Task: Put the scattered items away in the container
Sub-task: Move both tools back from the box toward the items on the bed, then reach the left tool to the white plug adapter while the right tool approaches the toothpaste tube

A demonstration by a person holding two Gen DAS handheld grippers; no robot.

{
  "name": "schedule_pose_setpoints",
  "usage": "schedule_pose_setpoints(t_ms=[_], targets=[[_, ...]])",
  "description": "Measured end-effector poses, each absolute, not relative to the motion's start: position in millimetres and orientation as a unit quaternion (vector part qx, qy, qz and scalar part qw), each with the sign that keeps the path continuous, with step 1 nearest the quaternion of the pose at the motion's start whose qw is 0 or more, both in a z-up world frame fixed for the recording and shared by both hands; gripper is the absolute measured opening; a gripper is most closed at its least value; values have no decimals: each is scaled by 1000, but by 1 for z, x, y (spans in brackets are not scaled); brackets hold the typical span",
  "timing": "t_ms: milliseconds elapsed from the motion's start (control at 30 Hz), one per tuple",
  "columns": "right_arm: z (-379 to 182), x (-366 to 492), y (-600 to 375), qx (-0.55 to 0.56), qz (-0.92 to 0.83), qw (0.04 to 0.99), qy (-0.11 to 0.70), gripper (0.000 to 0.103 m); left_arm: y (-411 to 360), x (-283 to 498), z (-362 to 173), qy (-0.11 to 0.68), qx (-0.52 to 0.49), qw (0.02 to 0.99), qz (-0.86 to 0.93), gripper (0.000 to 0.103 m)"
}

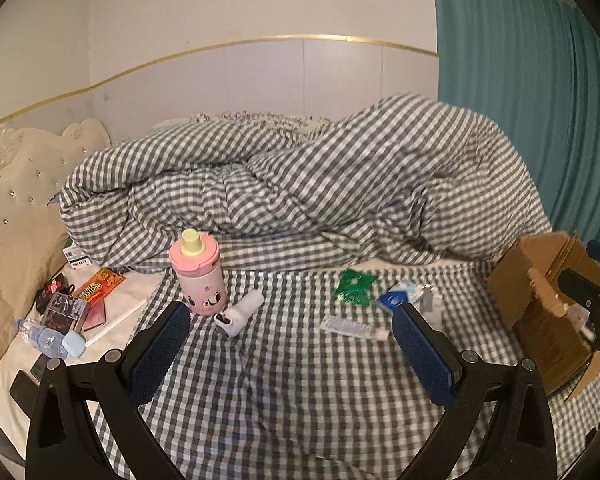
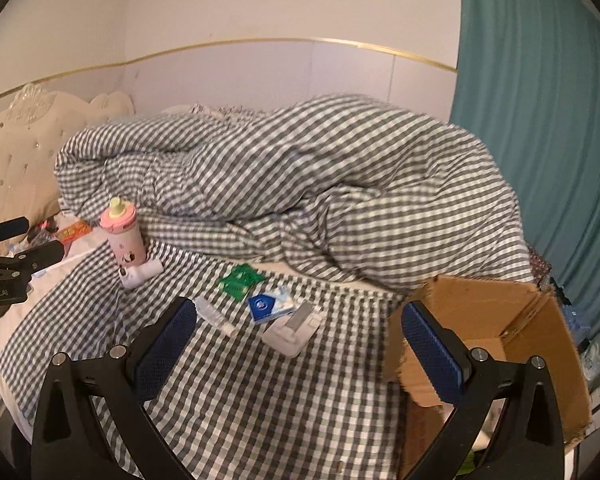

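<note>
Scattered on the checked sheet lie a pink bottle [image 1: 198, 276] [image 2: 122, 236] standing upright, a white handheld device [image 1: 240, 312] [image 2: 140, 274], a green packet [image 1: 354, 286] [image 2: 240, 278], a blue tissue pack [image 1: 398, 296] [image 2: 270, 304], a clear tube [image 1: 354, 326] [image 2: 216, 314] and a white flat gadget [image 2: 294, 330]. An open cardboard box [image 1: 548, 312] [image 2: 496, 344] sits at the right. My left gripper [image 1: 292, 310] hovers open above the sheet, holding nothing. My right gripper [image 2: 299, 308] is open too, empty, its right finger in front of the box.
A bunched checked duvet [image 1: 300, 184] fills the far side of the bed. By the pillow [image 1: 8, 264] lie a water bottle [image 1: 44, 336], an orange snack pack [image 1: 98, 284], a clear case [image 1: 64, 308] and a phone [image 1: 24, 388]. A teal curtain [image 2: 540, 140] hangs at the right.
</note>
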State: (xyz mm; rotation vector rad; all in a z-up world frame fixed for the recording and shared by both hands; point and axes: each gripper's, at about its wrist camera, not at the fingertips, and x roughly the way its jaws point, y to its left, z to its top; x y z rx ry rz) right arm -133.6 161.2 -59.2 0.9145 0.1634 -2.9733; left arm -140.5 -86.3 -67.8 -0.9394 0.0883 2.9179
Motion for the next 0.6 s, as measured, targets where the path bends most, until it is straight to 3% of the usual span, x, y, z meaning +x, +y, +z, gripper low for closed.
schedule_pose_setpoints(t_ms=[600], targets=[[-125,-199,131,359,-929,64,62,103,-161,-222,-166,83,-394,78,912,103]])
